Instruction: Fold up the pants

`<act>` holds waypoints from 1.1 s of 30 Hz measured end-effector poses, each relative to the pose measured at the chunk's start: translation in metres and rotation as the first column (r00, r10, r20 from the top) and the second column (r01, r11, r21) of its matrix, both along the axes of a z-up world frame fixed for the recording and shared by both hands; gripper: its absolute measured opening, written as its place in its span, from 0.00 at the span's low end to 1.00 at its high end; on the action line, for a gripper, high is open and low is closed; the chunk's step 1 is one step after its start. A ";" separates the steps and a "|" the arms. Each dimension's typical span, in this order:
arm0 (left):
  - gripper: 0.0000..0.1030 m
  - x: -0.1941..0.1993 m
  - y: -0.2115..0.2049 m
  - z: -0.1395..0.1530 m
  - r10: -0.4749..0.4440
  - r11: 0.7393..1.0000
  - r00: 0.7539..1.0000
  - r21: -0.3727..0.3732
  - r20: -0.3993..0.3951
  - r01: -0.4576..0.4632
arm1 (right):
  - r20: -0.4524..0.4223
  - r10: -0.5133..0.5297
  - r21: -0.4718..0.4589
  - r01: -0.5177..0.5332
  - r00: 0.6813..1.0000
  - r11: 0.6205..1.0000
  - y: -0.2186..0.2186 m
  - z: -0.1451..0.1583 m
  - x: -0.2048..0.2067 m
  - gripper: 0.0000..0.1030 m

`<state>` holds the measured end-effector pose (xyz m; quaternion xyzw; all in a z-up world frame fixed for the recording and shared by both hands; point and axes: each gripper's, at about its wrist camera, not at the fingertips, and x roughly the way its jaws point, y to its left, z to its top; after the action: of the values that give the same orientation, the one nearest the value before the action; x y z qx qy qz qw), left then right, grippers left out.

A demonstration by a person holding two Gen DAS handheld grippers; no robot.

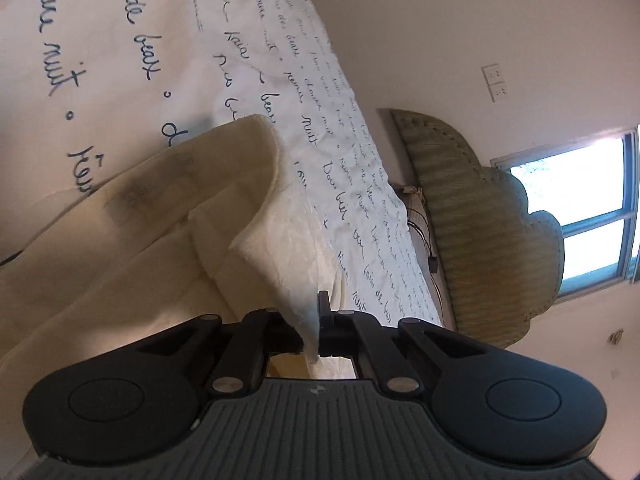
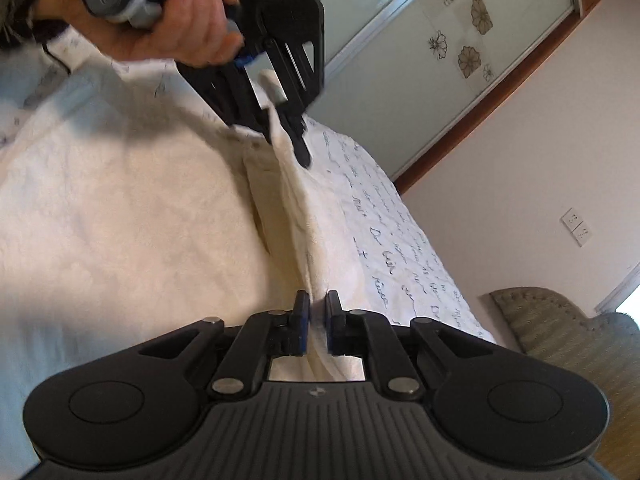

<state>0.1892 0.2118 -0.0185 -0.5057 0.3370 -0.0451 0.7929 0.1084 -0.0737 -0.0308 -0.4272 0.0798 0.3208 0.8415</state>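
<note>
1. Cream textured fabric pants (image 2: pixel 132 216) lie on a white bedspread with handwritten script (image 1: pixel 120 40).
2. Left black gripper (image 1: pixel 316 332) pinches one pants edge.
3. Right black gripper (image 2: pixel 316 320) clamps another fold, pulled taut between both.

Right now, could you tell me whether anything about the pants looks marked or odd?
Yes: the pants carry a dark smudge on the cream cloth near the raised edge, in the left wrist view. It looks like a stain or print; I cannot tell which.
</note>
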 end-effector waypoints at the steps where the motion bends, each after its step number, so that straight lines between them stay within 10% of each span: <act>1: 0.05 -0.004 -0.001 0.003 -0.007 1.000 1.000 0.019 0.015 0.006 | 0.042 -0.016 -0.029 0.017 0.999 0.999 0.000 -0.004 -0.002 0.15; 16: 0.04 -0.029 -0.017 0.028 -0.032 0.990 0.996 0.138 0.086 0.020 | 0.099 -0.381 -0.130 0.392 0.919 0.911 -0.098 -0.027 0.074 0.19; 18: 0.04 -0.036 -0.014 0.031 -0.046 0.987 0.995 0.156 0.091 0.032 | 0.035 -0.400 -0.079 0.402 0.916 0.912 -0.100 -0.019 0.078 0.05; 27: 0.04 -0.099 -0.002 0.038 -0.198 0.921 0.976 0.358 0.095 0.152 | 0.084 -0.304 -0.147 0.314 0.949 0.938 -0.098 0.013 -0.040 0.04; 33: 0.04 -0.139 -0.005 0.029 -0.213 0.861 0.975 0.483 0.057 0.159 | -0.045 -0.265 -0.165 0.254 0.963 0.953 -0.088 -0.008 -0.105 0.04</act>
<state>0.0500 0.2067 0.0109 -0.2574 0.3413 -0.0648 0.9017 0.0034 -0.1613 -0.0388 -0.4676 0.1883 0.2140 0.8367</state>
